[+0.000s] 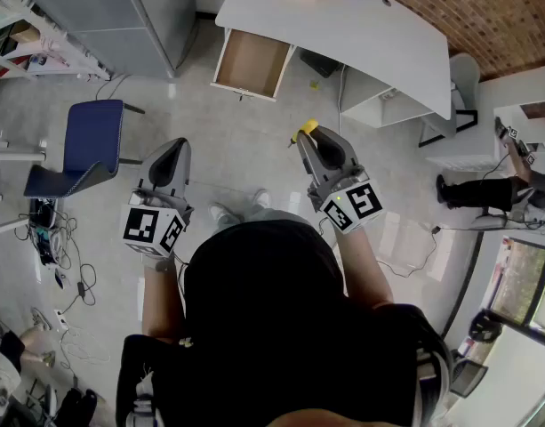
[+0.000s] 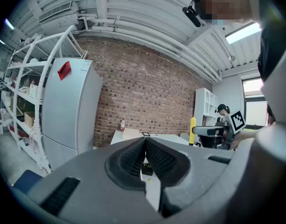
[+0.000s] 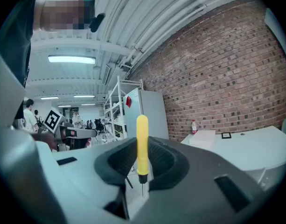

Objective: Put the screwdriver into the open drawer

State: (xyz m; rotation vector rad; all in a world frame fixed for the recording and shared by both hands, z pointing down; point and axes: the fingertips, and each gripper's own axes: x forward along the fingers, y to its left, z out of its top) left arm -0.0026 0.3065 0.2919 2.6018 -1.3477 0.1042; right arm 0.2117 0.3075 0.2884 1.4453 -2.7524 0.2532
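A yellow-handled screwdriver stands upright between the jaws of my right gripper, which is shut on it; its thin metal shaft pokes out below the handle. In the head view the yellow handle shows at the tip of the right gripper. The open drawer juts from the left end of the white desk, ahead and slightly left, its wooden bottom bare. My left gripper is held at the left, shut with nothing in it; in its own view the left gripper's jaws meet.
A blue chair stands at the left on the grey floor. A grey cabinet is at the back left beside shelving. Cables lie on the floor at left. Another person is at the right.
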